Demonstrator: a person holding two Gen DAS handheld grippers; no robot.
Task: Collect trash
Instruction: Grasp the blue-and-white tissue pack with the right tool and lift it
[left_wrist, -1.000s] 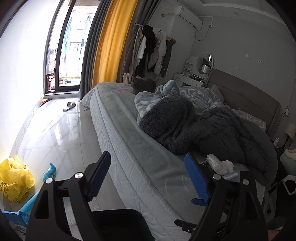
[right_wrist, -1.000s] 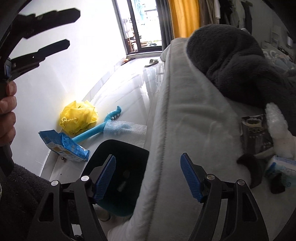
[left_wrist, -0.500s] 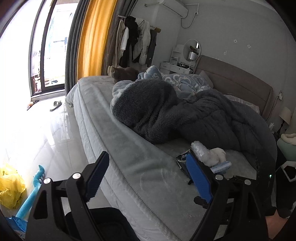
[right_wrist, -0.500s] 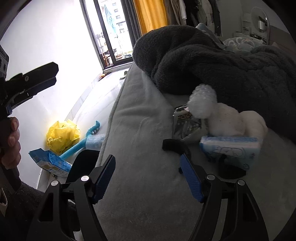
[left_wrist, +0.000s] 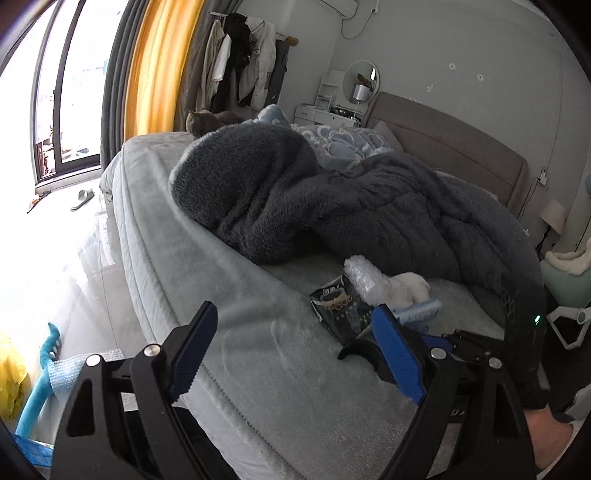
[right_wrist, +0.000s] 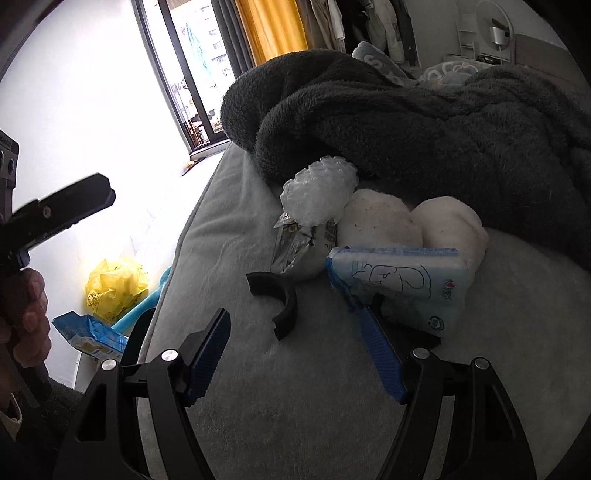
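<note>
On the grey bed, just below the dark fleece blanket, the trash lies in a cluster: a crumpled bubble wrap wad on a dark snack wrapper, with a blue tissue pack and a curved black plastic piece beside them. The right gripper hovers over the bed before this cluster, jaws spread and empty. The left gripper also stands released with nothing between its blue pads, its jaws having just been opening.
</note>
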